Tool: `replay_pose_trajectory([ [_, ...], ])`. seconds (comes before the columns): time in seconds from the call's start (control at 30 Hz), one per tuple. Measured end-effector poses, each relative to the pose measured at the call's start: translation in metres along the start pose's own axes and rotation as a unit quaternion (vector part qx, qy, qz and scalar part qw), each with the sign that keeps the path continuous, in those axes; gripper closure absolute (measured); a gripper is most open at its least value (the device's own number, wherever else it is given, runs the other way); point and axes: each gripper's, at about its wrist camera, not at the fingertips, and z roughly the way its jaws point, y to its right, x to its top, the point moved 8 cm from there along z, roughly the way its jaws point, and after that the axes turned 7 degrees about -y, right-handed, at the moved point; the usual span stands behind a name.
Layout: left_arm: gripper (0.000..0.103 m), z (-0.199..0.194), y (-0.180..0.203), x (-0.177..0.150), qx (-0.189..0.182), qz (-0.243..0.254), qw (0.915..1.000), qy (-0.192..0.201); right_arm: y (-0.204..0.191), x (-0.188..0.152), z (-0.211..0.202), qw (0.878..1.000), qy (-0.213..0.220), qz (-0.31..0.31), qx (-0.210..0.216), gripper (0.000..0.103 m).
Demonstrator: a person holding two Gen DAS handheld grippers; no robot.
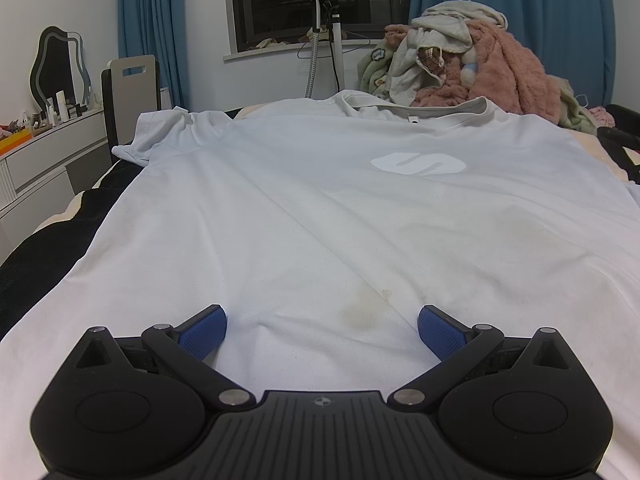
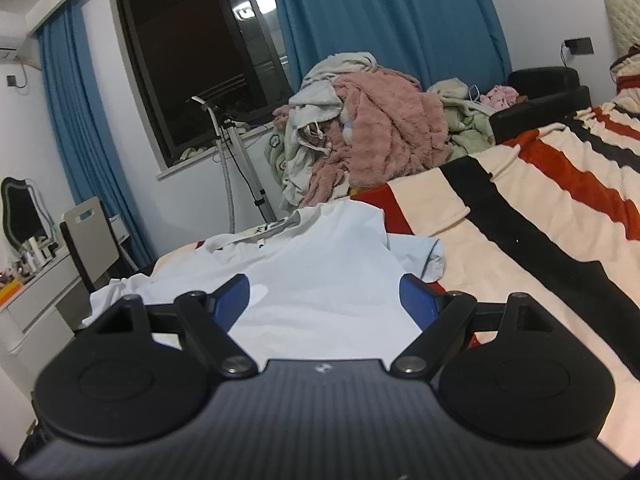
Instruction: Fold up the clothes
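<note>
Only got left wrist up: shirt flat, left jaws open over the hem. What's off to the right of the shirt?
Observer: A striped blanket covers the bed there, seen from the right wrist.
Operator: Shirt's right sleeve, flat?
Observer: No, the right sleeve lies bunched on that blanket.
Operator: Right gripper holding anything?
Observer: No. The right gripper is open above the shirt, nothing between its pads.
Operator: Clothes pile, anything behind it?
Observer: A black seat stands to its right, by the curtain.
</note>
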Motion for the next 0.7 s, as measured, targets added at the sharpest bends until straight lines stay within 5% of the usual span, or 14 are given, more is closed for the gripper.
replay_pose_trajectory([
  [0.27,0.0,0.001,0.0,0.0,0.0,0.0,1.0,0.0,0.022,-0.003,-0.006,1.0,-0.013,0.021,0.016,0.02],
  [0.4,0.0,0.001,0.0,0.0,0.0,0.0,1.0,0.0,0.052,0.011,0.012,0.996,-0.02,0.084,0.029,0.018],
  [0.53,0.0,0.001,0.0,-0.001,-0.002,-0.002,1.0,0.003,0.089,0.032,0.078,0.983,-0.046,0.171,0.043,0.018],
  [0.7,0.0,0.002,0.002,-0.001,0.003,0.001,1.0,0.009,0.137,0.036,0.167,0.979,-0.052,0.195,0.027,0.024],
])
